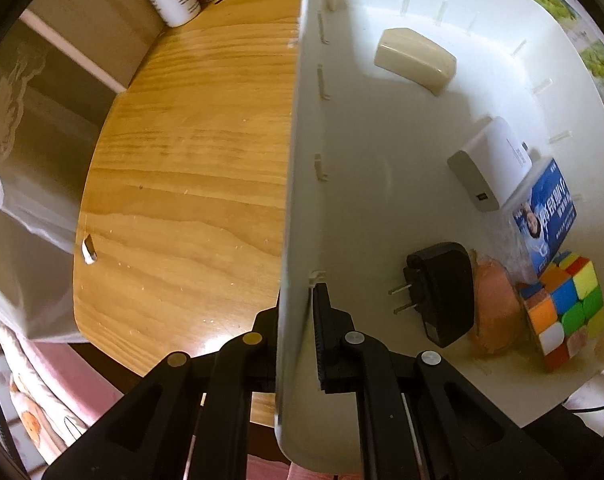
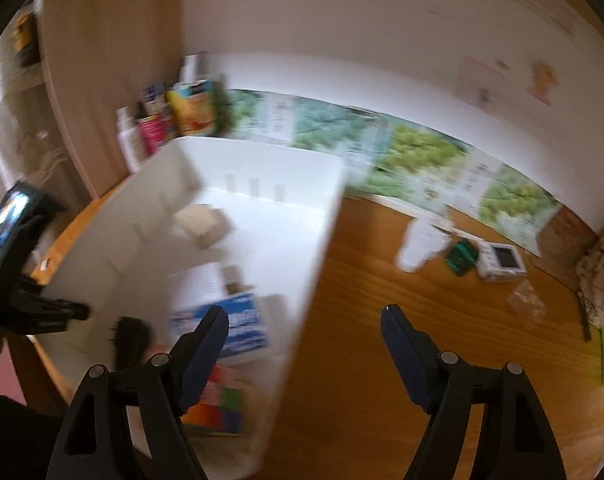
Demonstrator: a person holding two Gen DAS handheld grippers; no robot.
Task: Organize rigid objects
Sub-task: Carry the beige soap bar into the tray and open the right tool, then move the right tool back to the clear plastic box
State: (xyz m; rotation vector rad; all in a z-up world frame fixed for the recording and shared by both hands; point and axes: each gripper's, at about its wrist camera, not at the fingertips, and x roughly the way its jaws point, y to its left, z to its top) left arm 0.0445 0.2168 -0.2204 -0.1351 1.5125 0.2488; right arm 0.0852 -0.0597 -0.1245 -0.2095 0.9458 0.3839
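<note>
White bin [image 1: 341, 208]: a stiff plastic organiser standing on the wooden tabletop [image 1: 190, 168]; judged light but awkward once loaded, best taken by its thin wall, where slots for dividers are seen

Left gripper [image 1: 298, 320]: clenched on the bin's near side wall, one of the fingers [image 1: 327, 332] inside and the other outside, so the bin is steadied

Right gripper [image 2: 305, 332]: released, nothing between its fingers [image 2: 401, 344]; it is held just over the bin's right wall and the bare wood beside it; the view is blurred

Contents: a pale soap-like block [image 1: 415, 60], a white charger [image 1: 489, 164], a blue printed box [image 1: 545, 216], a black plug adapter [image 1: 441, 292], an orange lump [image 1: 495, 308] of unclear kind, and a colour cube [image 1: 565, 312] are gathered in the bin

Handling of contents: all judged rigid and light; the block may be slippery, the cube is best gripped across flat faces, the adapter across its body, not its prongs

Things left outside: a clear cup [image 2: 419, 246], a green item [image 2: 461, 256] and a small white device [image 2: 501, 262] lie well apart from the bin on the tabletop

Cup: judged thin and easily crushed; a gentle hold across the rim is advised

Device: judged hard with a fragile screen; its edges should be taken

Risk: the bin could be tipped if the wall is pulled sideways
</note>
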